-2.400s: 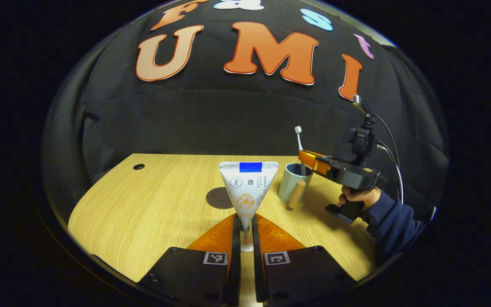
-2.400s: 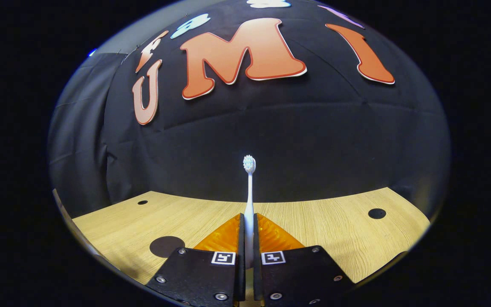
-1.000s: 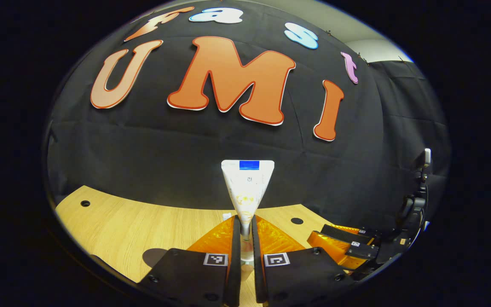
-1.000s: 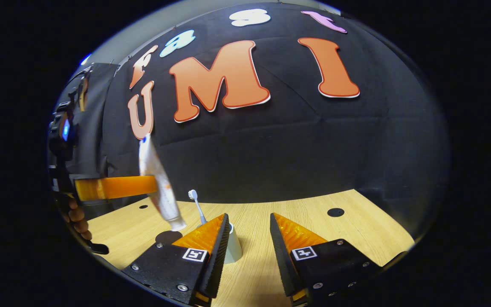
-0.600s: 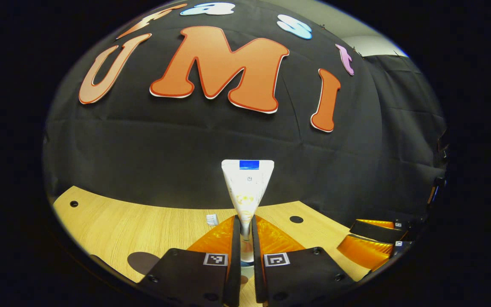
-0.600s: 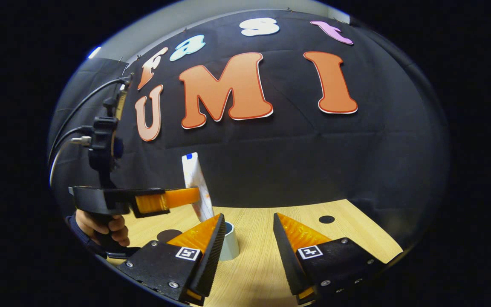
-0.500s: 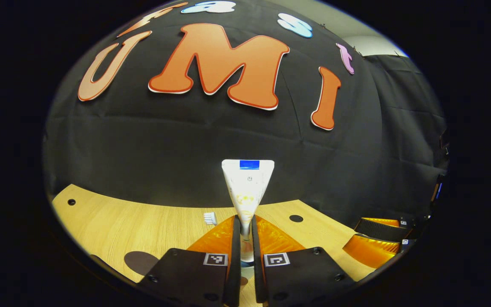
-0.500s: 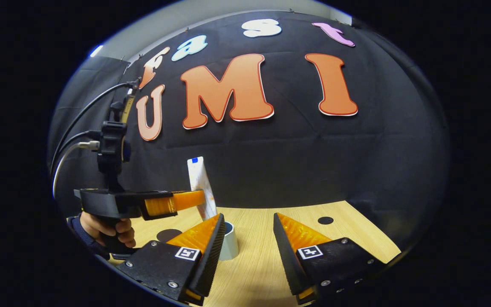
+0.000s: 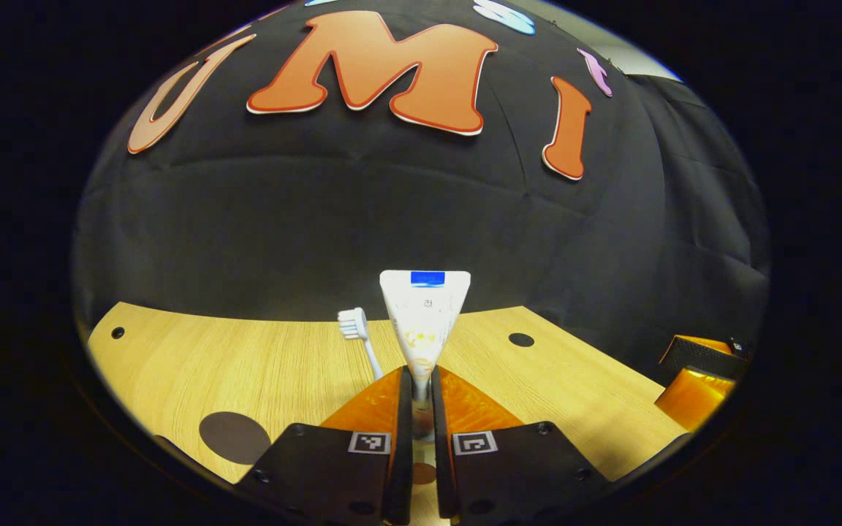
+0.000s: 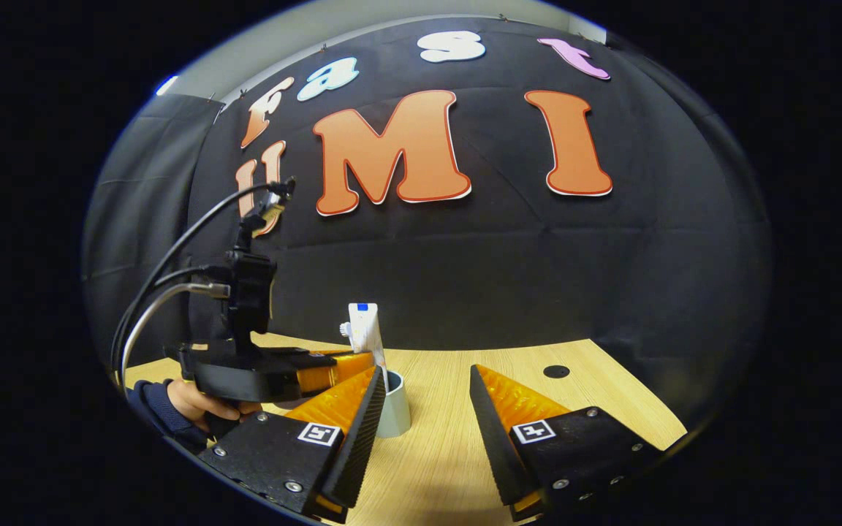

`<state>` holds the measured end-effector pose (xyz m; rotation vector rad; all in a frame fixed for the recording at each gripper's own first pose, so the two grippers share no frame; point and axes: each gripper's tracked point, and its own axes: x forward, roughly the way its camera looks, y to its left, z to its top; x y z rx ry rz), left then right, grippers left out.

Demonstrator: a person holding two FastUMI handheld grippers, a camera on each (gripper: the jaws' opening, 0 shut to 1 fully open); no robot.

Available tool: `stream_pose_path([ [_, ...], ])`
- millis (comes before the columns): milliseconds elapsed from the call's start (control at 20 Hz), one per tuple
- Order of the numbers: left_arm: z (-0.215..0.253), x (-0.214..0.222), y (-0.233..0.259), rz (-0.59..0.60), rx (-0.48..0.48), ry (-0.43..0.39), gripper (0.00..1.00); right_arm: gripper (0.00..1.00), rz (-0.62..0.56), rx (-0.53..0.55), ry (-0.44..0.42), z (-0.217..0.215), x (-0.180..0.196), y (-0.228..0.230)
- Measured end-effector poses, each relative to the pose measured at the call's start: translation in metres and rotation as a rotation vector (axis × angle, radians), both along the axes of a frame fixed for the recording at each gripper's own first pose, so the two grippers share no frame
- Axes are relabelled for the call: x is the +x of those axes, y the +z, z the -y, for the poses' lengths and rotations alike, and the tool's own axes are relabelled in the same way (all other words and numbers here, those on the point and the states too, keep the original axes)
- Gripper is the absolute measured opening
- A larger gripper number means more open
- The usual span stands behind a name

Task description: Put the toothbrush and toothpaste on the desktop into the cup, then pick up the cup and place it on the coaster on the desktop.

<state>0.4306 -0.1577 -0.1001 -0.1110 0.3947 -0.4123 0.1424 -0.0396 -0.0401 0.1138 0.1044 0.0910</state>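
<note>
Two sets of tongs are at work over the worktop (image 9: 245, 358). The left tongs (image 9: 421, 398) are clamped on the neck of the toothpaste (image 9: 425, 314), which stands crimp-end up with its lower end out of sight between the fingers. In the right gripper view the tube (image 10: 367, 332) stands over the cup (image 10: 395, 410), its lower end at or just inside the rim. The toothbrush (image 9: 359, 336) already stands in the cup, head up, just left of the tube.

To finish this step well, the tube should probably go straight down on the free side of the brush, and the fingers should part only once its lower end is well inside, so it neither tips the cup nor knocks the brush out.

The right tongs (image 10: 421, 409) are wide apart and hold nothing; the left finger sits just in front of the cup. The dark round coaster (image 9: 234, 437) lies at the near left, well apart from the cup.
</note>
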Motion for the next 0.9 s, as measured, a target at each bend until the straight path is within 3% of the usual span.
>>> stream_pose_path([
  [300, -0.001, -0.010, -0.022, -0.072, 0.029, -0.016, 0.17, 0.71, -0.044, -0.009, -0.001, -0.004, -0.007, -0.003],
  [600, -0.022, -0.030, 0.007, -0.019, 0.067, -0.004, 0.27, 0.73, -0.115, 0.007, 0.023, -0.018, -0.011, 0.000],
  [650, -0.027, -0.036, 0.017, -0.004, 0.050, -0.001, 0.33, 0.76, -0.135, 0.008, 0.025, -0.021, -0.011, 0.000],
  [800, -0.056, -0.058, 0.045, 0.052, 0.030, 0.022, 0.65, 0.77, -0.179, -0.005, 0.040, -0.032, -0.009, 0.003],
  [900, -0.084, -0.074, 0.059, 0.087, 0.039, 0.060, 0.75, 0.78, -0.212, -0.022, 0.050, -0.041, -0.006, 0.005],
])
